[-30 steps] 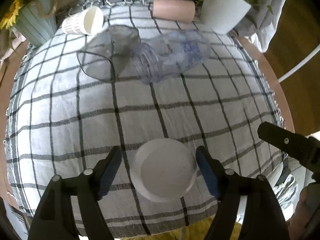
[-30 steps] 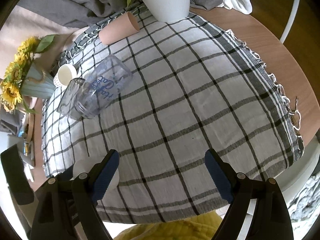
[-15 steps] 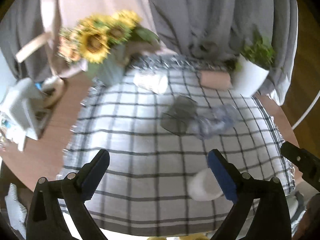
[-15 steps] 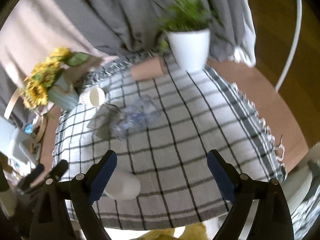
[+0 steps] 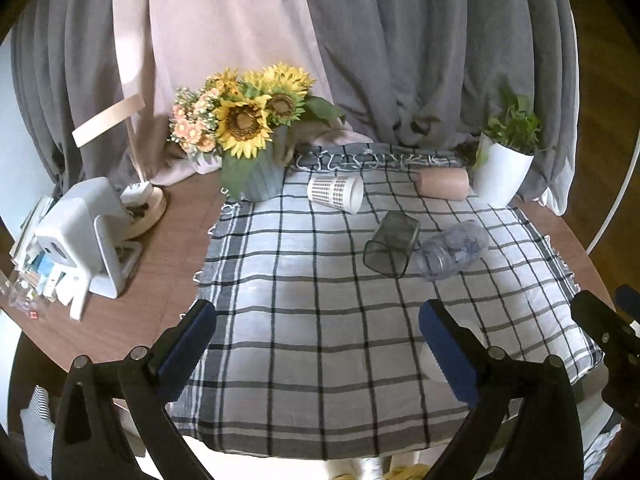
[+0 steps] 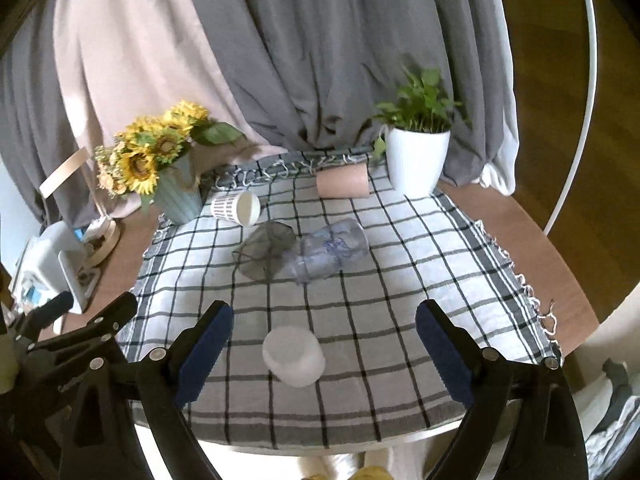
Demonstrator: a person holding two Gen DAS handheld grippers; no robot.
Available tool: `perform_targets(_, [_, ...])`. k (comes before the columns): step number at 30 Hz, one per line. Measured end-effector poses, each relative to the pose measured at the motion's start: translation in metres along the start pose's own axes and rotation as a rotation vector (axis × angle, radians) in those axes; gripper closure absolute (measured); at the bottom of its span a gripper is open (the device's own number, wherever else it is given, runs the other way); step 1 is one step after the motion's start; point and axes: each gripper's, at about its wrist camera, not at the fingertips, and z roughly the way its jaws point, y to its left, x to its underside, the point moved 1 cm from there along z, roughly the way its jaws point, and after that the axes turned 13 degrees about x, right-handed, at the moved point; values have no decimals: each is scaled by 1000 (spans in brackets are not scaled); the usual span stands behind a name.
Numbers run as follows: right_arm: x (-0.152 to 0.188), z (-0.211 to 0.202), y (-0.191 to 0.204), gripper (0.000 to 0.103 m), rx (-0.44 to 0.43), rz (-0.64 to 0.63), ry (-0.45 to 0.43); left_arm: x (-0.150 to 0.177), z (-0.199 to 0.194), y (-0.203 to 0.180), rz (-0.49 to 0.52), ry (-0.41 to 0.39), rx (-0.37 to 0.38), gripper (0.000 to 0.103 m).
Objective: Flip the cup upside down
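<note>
A white frosted cup (image 6: 293,355) stands upside down on the checked cloth (image 6: 400,280) near the front edge. In the left wrist view it (image 5: 430,362) is mostly hidden behind the right finger. My left gripper (image 5: 316,346) is open and empty, pulled back above the front of the table. My right gripper (image 6: 322,350) is open and empty, back from the cup, which shows between its fingers. A grey clear cup (image 6: 264,254), a clear printed cup (image 6: 330,254), a white patterned cup (image 6: 236,208) and a pink cup (image 6: 342,184) lie on their sides farther back.
A sunflower vase (image 6: 176,196) stands at the back left and a white plant pot (image 6: 416,164) at the back right. A white device (image 5: 80,236) and clutter sit on the bare wood at the left. Grey curtains hang behind.
Both grippers have pulled back and tilted up from the table. The white cup, earlier between the left fingers, now stands free on the cloth.
</note>
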Motion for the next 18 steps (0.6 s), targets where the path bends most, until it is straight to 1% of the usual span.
perform_targets(3, [4,-8,2,7,-1,5,-20,3,-7,1,-8,-13,-1,0])
perform_targets(11, [3,-18,3,5,-14,-15,-54,1,-20,-3,-16,-56,-11,0])
perform_targets(18, [-2,-20,-2,5,-21,-13,-69,-3,-20,-9,-15,-60,-5,0])
